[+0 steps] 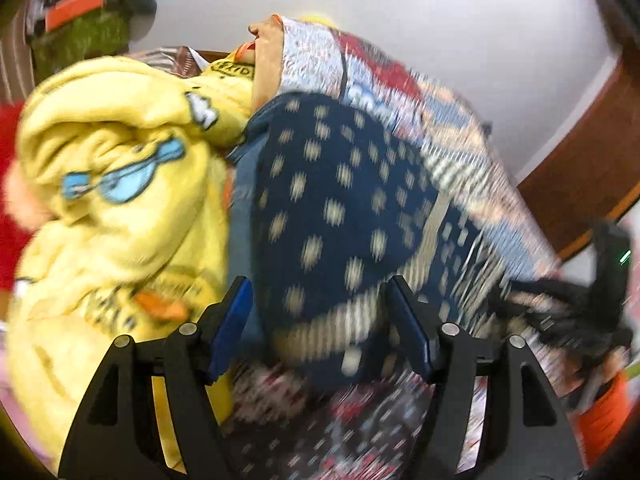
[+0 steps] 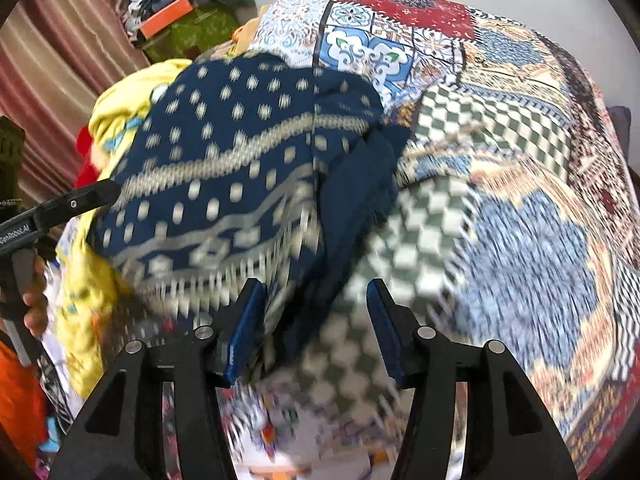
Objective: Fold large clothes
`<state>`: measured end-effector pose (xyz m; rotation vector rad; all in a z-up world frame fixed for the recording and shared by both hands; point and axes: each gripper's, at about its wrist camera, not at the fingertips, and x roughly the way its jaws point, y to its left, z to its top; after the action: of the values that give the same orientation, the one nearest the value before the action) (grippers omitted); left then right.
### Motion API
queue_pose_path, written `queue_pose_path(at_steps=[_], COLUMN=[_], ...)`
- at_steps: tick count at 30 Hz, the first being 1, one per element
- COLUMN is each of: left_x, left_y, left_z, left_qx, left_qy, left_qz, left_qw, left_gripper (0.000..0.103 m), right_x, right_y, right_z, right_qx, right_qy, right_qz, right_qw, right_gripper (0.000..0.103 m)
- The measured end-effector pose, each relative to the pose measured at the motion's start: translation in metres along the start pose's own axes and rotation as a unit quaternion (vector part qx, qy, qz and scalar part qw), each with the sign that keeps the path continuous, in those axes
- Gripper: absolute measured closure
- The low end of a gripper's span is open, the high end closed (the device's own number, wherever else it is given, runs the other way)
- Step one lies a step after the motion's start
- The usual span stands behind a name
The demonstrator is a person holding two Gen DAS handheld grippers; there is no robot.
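A navy garment with cream dots and a striped border (image 1: 340,208) lies on top of a heap of clothes; it also shows in the right wrist view (image 2: 248,168). My left gripper (image 1: 320,312) is open, its blue pads either side of the garment's lower edge. My right gripper (image 2: 316,312) is open, its jaws spanning the navy garment's right edge and the patchwork cloth (image 2: 500,160) beneath. The left gripper also shows at the left edge of the right wrist view (image 2: 72,204), against the navy garment. Both views are blurred.
A yellow cartoon-print fleece (image 1: 120,184) is bunched left of the navy garment. The patchwork cloth (image 1: 420,100) rises behind it. A green bag with an orange box (image 2: 188,24) sits at the back near a striped curtain (image 2: 52,72). A wooden door (image 1: 592,168) stands right.
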<state>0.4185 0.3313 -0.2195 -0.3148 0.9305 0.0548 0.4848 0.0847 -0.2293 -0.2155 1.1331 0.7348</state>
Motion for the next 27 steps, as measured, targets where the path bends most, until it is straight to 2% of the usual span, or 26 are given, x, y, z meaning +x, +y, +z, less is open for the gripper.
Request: queue_pose_path(at_steps=[6, 10, 12, 14, 18, 22, 27], left_x=[-0.031, -0.087, -0.114, -0.156, -0.228, -0.291, -0.345], left_y=[-0.02, -0.044, -0.057, -0.074, -0.107, -0.136, -0.162], left_z=[-0.03, -0.039, -0.04, -0.042, -0.052, -0.074, -0.109], left_qx=[0.022, 0.047, 0.058, 0.069, 0.083, 0.097, 0.105], left_qy=[-0.005, -0.052, -0.075, -0.115, -0.2, -0.276, -0.356], left_qz=[0.05, 0.068, 0.062, 0.053, 0.046, 0.035, 0.033], left_qw=[0.9985, 0.9953, 0.9936, 0.9895, 0.9752, 0.9557, 0.9281], left_gripper=[0.035, 0.035, 0.035, 0.035, 0.035, 0.035, 0.035], right_x=[-0.036, -0.093, -0.121, -0.157, -0.222, -0.282, -0.318], right_y=[0.0, 0.014, 0.023, 0.037, 0.069, 0.105, 0.132], right_z=[-0.032, -0.039, -0.042, -0.046, -0.058, -0.085, -0.117], right_qx=[0.02, 0.022, 0.015, 0.005, -0.023, -0.058, -0.069], right_qy=[-0.01, -0.069, -0.101, -0.14, -0.228, -0.318, -0.381], right_qz=[-0.001, 0.002, 0.006, 0.007, -0.002, -0.011, 0.008], right_qw=[1.0, 0.997, 0.995, 0.99, 0.973, 0.946, 0.922], right_gripper=[0.053, 0.053, 0.053, 0.053, 0.053, 0.053, 0.053])
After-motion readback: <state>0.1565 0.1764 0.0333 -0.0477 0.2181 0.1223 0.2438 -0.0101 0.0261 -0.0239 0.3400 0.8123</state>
